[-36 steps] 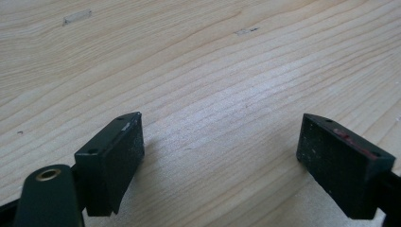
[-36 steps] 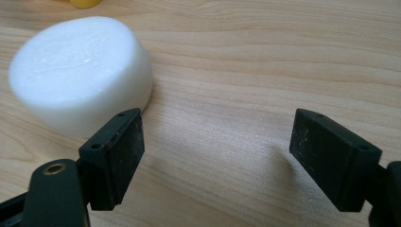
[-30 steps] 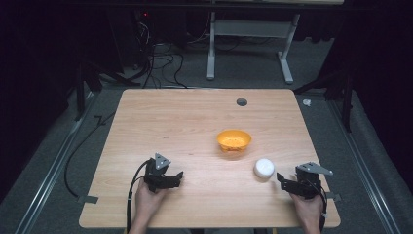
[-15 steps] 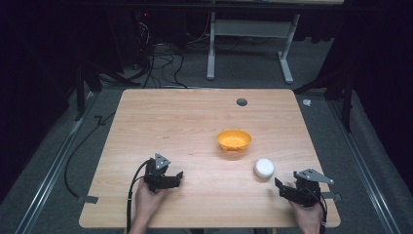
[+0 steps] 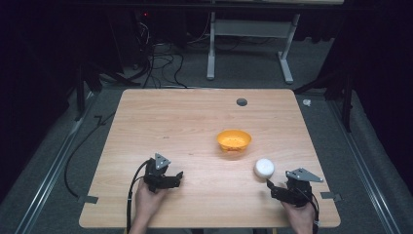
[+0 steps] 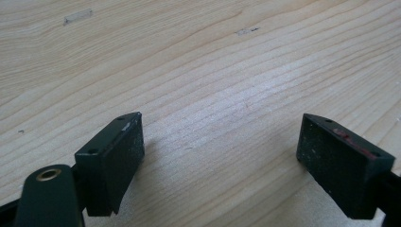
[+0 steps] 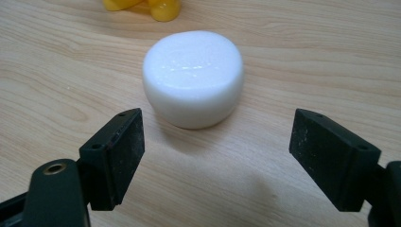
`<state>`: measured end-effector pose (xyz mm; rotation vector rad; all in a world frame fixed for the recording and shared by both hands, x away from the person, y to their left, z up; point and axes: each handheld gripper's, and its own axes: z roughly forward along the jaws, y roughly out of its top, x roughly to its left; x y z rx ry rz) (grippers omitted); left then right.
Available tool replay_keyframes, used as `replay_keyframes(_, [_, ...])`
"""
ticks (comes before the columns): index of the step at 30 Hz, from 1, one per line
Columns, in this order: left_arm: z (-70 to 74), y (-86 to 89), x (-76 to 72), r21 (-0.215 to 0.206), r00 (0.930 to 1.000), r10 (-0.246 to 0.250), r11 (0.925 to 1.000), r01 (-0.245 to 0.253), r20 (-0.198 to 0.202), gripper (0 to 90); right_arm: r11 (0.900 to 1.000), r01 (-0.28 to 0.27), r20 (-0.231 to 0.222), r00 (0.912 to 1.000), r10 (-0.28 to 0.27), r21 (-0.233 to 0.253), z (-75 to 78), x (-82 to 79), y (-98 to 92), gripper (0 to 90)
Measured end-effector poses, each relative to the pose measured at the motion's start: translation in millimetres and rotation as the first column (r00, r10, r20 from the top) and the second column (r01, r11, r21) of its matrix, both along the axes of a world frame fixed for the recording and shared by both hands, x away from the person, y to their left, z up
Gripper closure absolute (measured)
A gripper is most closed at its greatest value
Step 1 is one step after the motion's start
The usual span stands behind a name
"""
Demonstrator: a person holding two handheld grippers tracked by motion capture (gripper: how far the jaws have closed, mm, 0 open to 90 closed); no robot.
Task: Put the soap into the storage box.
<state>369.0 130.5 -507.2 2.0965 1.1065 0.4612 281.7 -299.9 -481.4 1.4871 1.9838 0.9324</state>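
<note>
My right gripper [image 5: 271,187] sits near the desk's [image 5: 195,122] front right corner, jaws spread wide with nothing between them; the white puck [image 5: 264,167] lies just beyond the tips, apart from both. In the right gripper view [image 7: 215,142] the puck [image 7: 194,78] is a low round white block, glossy flat top, rounded shoulder, sides tapering slightly to the base. It lies flat on its base, top face up; being round, it has no long axis or heading I can call. Orange bowl [image 5: 234,140] stands upright just behind the puck toward the desk centre, near it but not touching; the right gripper view catches its yellow-orange foot [image 7: 163,9] at the top edge. My left gripper [image 5: 178,176] rests on the front left part of the desk, well apart from puck and bowl, jaws wide too; the left gripper view [image 6: 220,151] has bare wood grain between them. Dark round grommet hole [image 5: 241,102] near the back edge, right of centre
</note>
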Motion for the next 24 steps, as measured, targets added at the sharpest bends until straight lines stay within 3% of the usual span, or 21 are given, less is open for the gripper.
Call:
replay_keyframes(17, [0.0,0.0,0.0,0.000,1.0000,0.000,1.0000,0.000,0.000,16.2,1.000,-0.021,-0.008,0.9997,0.021,-0.013,3.9,22.5,18.1,13.9])
replay_keyframes(24, [0.0,0.0,0.0,-0.001,1.0000,0.001,1.0000,-0.001,0.000,16.2,1.000,-0.024,-0.030,0.9993,0.023,-0.019,1.5,34.3,24.1,13.1])
